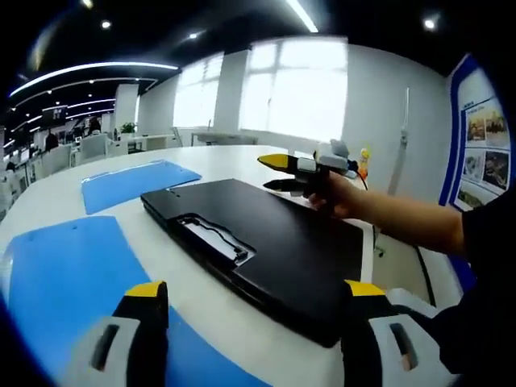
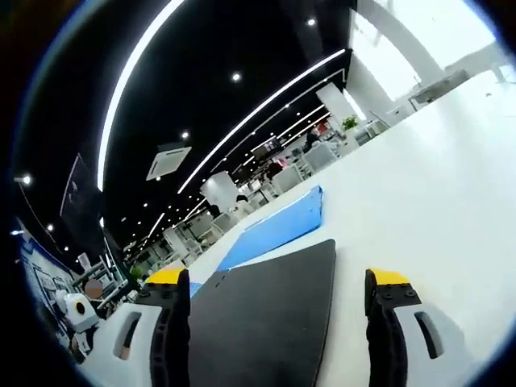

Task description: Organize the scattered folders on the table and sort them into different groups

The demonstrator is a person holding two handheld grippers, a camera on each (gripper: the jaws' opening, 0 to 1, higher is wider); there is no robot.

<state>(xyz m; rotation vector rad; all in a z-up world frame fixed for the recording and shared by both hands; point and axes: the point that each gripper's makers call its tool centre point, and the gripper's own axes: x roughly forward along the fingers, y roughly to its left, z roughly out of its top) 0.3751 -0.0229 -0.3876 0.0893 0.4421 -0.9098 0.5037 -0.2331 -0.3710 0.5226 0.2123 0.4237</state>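
Two blue folders (image 1: 137,184) lie at ten o'clock. Both my grippers, left gripper (image 1: 256,294) and right gripper (image 2: 278,286), gape wide, empty; I'd probably nip the black folder (image 1: 266,242) by its edge.

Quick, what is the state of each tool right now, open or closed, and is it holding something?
Left tool: open, holding nothing, above the flat black plastic folder.
Right tool: open, holding nothing, jaws either side of the black folder's edge.
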